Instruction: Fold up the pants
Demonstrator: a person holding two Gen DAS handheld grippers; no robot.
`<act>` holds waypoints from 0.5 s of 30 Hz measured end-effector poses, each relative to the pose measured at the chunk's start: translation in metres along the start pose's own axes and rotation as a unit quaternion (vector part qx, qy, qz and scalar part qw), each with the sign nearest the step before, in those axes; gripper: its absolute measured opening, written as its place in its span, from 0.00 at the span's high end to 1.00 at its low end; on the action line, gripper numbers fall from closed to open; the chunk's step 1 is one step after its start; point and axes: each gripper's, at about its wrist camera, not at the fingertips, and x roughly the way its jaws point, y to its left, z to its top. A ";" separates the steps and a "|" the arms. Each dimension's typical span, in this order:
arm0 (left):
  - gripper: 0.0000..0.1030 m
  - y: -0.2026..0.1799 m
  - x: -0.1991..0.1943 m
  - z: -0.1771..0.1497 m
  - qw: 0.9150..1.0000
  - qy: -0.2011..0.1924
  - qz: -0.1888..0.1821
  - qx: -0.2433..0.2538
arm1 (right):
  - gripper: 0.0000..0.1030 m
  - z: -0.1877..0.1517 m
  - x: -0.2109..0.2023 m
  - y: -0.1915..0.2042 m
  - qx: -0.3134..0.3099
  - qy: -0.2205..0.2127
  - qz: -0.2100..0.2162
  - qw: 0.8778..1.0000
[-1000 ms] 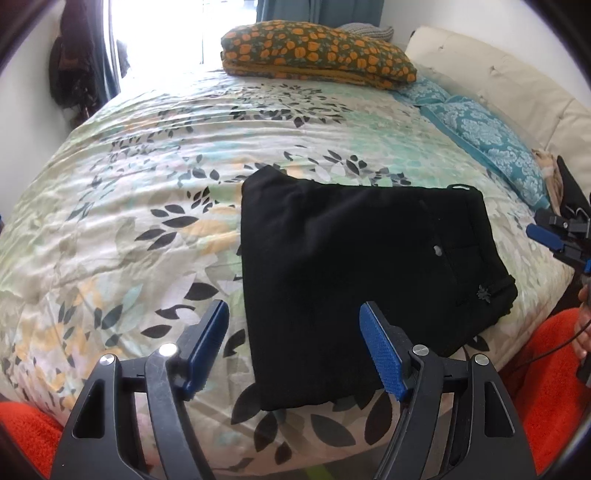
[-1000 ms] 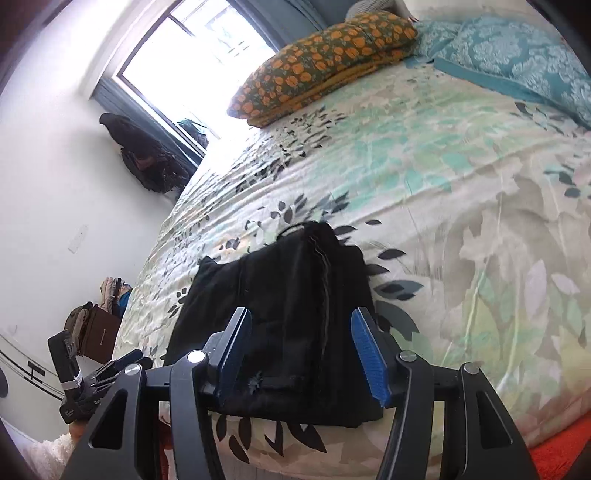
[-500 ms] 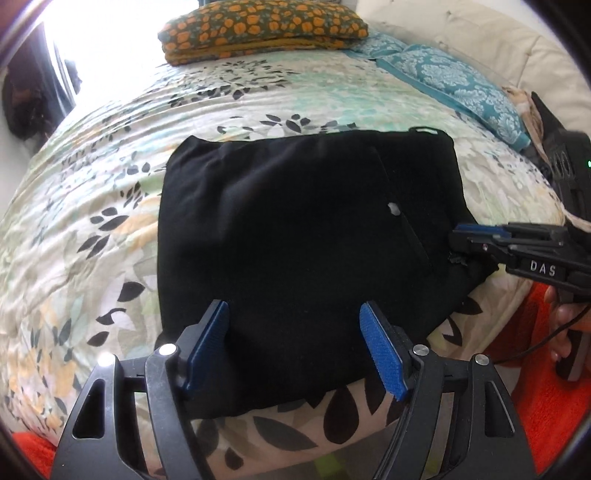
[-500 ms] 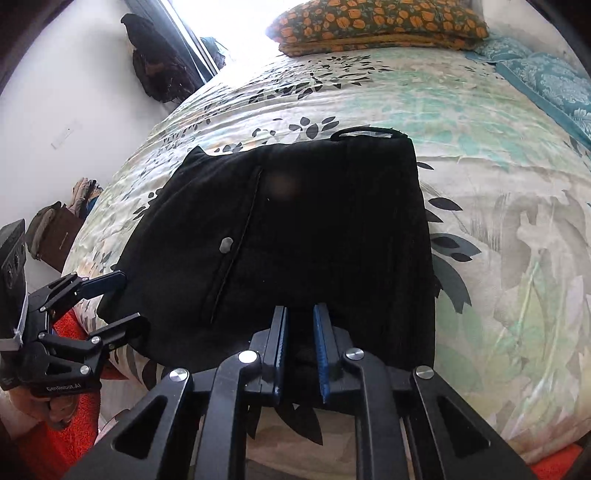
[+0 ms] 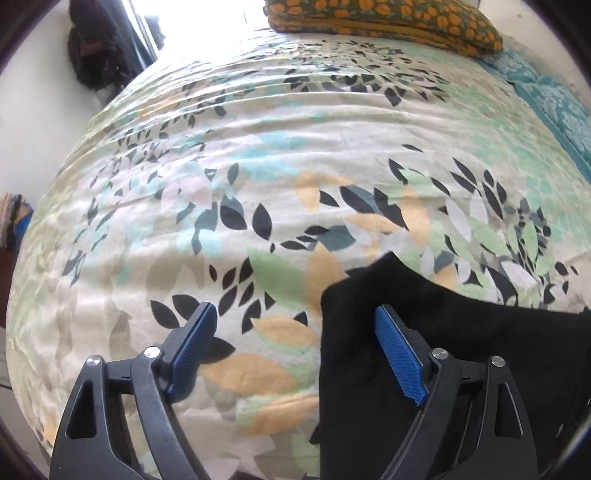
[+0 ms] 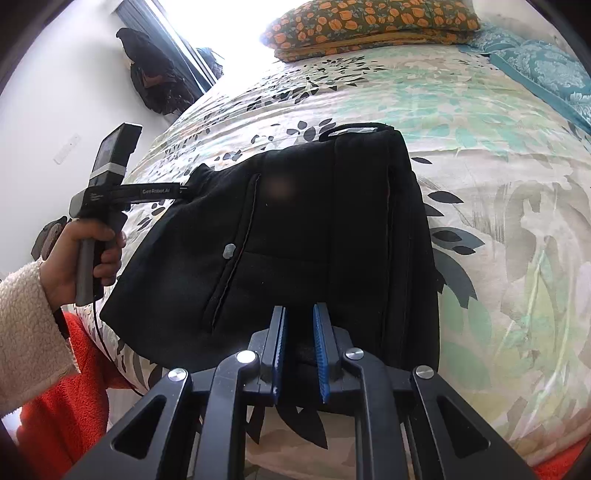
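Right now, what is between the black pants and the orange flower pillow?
Only bare leaf-print bedspread lies between the black pants and the orange flower pillow. The right wrist view shows this best.

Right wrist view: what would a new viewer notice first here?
The folded black pants lie on the near part of the leaf-print bedspread. The right gripper pinches their near edge, while the left gripper, held in a hand, reaches their far left corner. An orange-flowered pillow rests at the bed's far end.
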 end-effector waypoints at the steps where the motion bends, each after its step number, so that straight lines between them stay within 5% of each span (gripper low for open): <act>1: 0.16 0.004 -0.004 0.005 0.999 -0.008 0.030 -0.007 | 0.84 0.000 0.000 -0.001 0.002 0.001 0.003 1.000; 2: 0.17 0.009 -0.009 0.008 0.999 -0.013 0.035 -0.015 | 0.84 0.000 0.000 -0.003 0.005 0.001 0.006 1.000; 6: 0.16 0.005 -0.033 0.010 0.993 -0.026 -0.115 -0.009 | 0.84 0.007 -0.019 0.005 -0.001 -0.017 0.003 1.000; 8: 0.16 -0.015 -0.031 0.009 0.989 -0.020 -0.147 0.023 | 0.80 0.014 -0.032 0.017 -0.025 -0.048 0.009 0.998; 11: 0.16 -0.037 -0.007 0.013 0.991 -0.008 -0.124 0.042 | 0.69 0.040 -0.028 0.033 -0.057 -0.064 0.031 0.996; 15: 0.14 -0.026 0.033 0.019 0.995 0.039 -0.089 -0.019 | 0.62 0.065 0.015 0.024 -0.064 -0.030 -0.013 0.997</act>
